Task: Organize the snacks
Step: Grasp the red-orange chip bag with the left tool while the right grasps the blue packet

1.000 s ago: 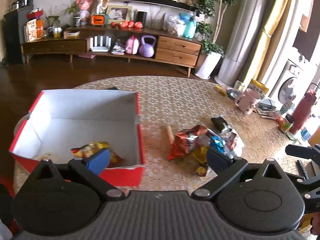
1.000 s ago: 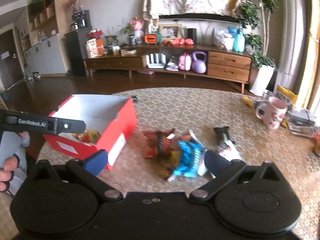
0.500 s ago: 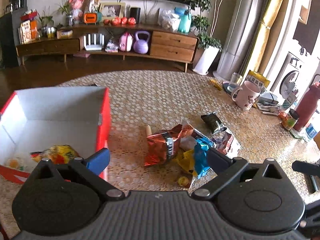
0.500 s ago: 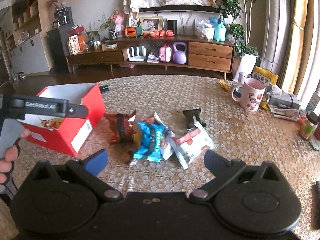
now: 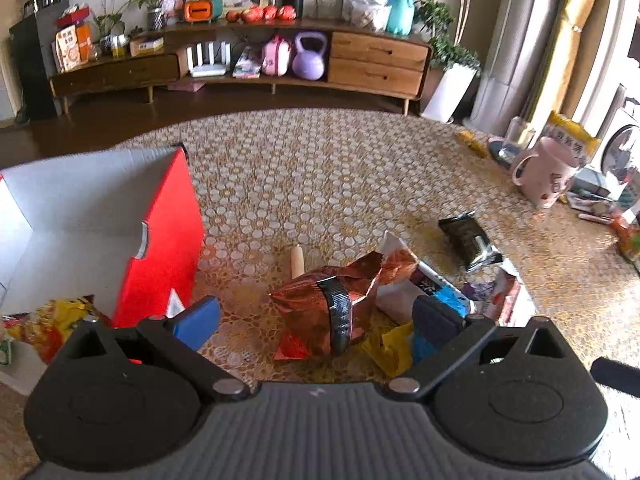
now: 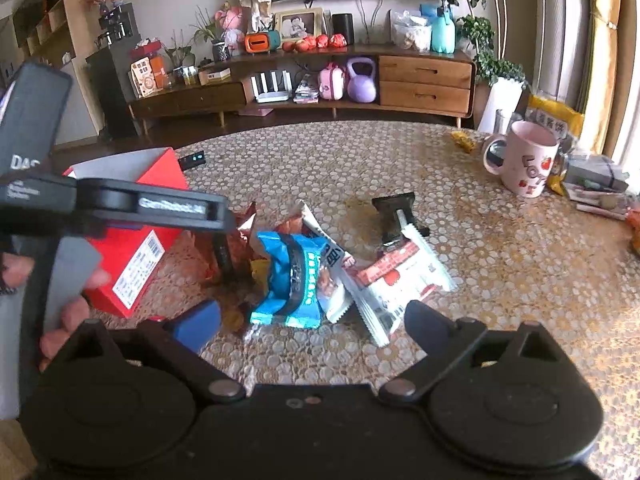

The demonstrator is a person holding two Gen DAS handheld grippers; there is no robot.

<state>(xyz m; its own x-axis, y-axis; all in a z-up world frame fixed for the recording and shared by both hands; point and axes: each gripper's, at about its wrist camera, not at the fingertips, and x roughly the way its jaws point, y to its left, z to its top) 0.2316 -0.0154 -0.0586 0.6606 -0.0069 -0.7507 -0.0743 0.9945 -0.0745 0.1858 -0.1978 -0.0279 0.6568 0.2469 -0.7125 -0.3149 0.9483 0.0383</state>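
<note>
- Snack pile on the bench, right of red box [image 5: 160,240]: copper bag [image 5: 340,300], blue packet [image 6: 294,280], white-red packet [image 6: 400,276], black packet [image 6: 394,216] overlapping or just beside.
- One yellow bag [image 5: 52,324] lies in the box.
- Left tool [image 5: 316,320] released, copper bag between the jaws, not pinched.
- Right tool [image 6: 312,320] closing, wide apart, nothing pinched.
- Risk: overlapping packets, so a grab could drag neighbours; crinkly foil could slip.
- Risk: tools crowd the same pile and could collide.
- Text: mug [image 6: 524,160] reads roughly "LOVE"; packet print illegible.
</note>
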